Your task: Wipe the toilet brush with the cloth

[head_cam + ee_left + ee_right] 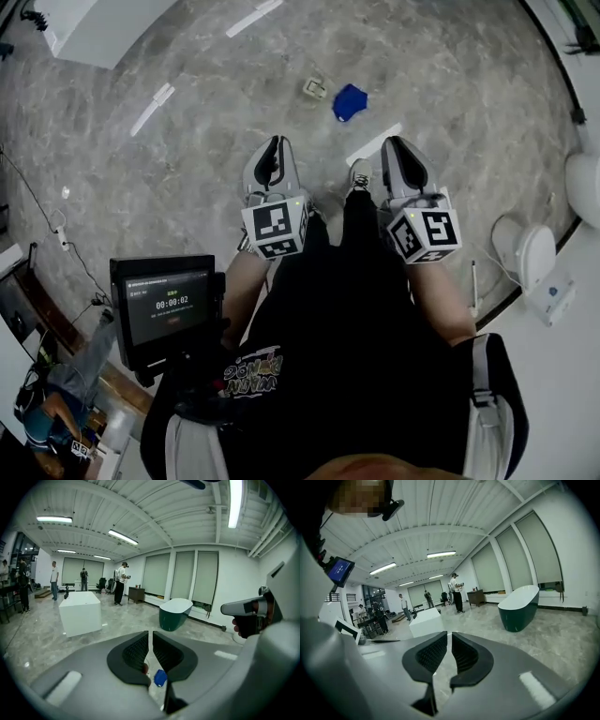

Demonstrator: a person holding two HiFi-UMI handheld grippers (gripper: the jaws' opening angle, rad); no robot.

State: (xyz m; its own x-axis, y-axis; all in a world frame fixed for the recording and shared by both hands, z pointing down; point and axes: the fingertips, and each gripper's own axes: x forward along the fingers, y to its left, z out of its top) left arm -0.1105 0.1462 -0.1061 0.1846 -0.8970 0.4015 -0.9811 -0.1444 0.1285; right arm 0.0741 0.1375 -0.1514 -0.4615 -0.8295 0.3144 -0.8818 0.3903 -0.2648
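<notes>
At the far left of my head view the rig's screen [169, 305] glows with a timer, and above it a white block [103, 28] stands on the grey marble floor [187, 178]. Next comes the left gripper [275, 150], marker cube [277, 225] facing up at me. In its own view the left gripper [150, 641] is clenched to a hairline slit with nothing gripped, and through that slit I see the blue cloth [160, 678] lying on the floor beyond. A dark green bathtub [176, 612] stands further out in the room. Back in the head view, a small pale object [314, 88], too small for me to identify, sits just left of the blue cloth [349, 101], which is crumpled on the floor ahead, between the lines of the two grippers and well clear of both. The right gripper [398, 150] is held level with the left one; in its own view the right gripper [449, 644] is released by a narrow gap and empty. Further right, a thin white stick [473, 281] lies beside a white toilet [530, 251]; I cannot tell whether that is the brush.
</notes>
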